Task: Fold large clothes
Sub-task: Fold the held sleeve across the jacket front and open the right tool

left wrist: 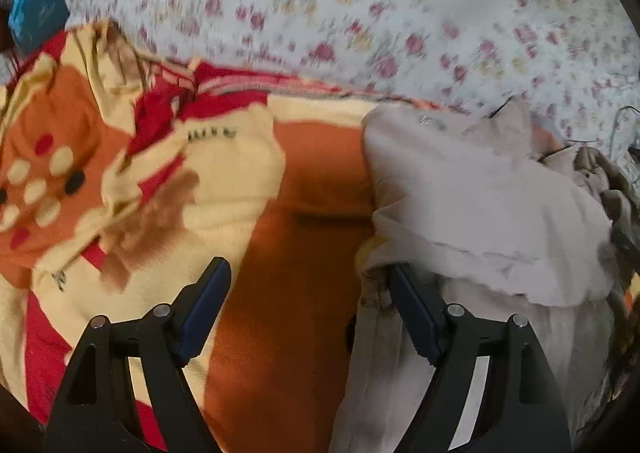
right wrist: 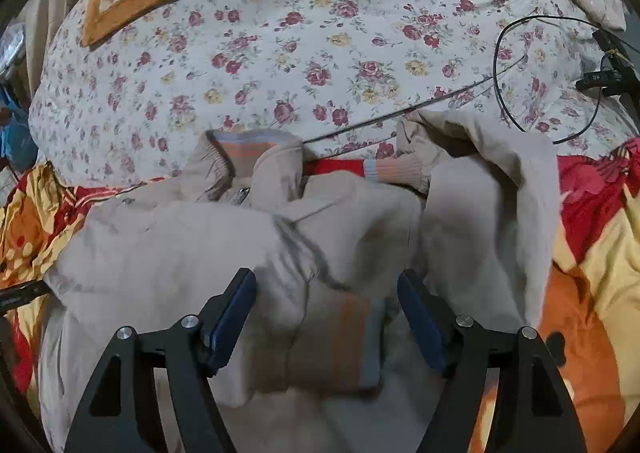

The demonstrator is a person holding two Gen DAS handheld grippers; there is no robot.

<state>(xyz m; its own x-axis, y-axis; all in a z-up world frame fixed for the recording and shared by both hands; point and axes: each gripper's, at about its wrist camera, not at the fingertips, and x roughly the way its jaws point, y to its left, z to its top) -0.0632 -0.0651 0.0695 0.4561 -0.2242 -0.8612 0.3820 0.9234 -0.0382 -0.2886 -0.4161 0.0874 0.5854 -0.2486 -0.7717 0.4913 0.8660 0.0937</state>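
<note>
On the orange blanket (left wrist: 288,293) lies the beige jacket (right wrist: 168,253), crumpled. Right gripper (right wrist: 326,293) hangs over it, jaws apart; left gripper (left wrist: 308,285), also apart, sits at its left edge.

Matt beige cloth jacket (right wrist: 168,249) w/ ribbed knit cuffs, fuzzy fleece blanket (left wrist: 288,293), thin floral cotton sheet (right wrist: 280,53).

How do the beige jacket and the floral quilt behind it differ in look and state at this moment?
The beige jacket is plain apart from striped ribbed cuffs; the floral quilt is white with small red and yellow roses all over. The jacket lies bunched and creased in a heap; the quilt lies spread fairly smooth. The jacket rests on an orange and red blanket; the quilt lies beyond it. Both are soft fabric on the bed.
</note>
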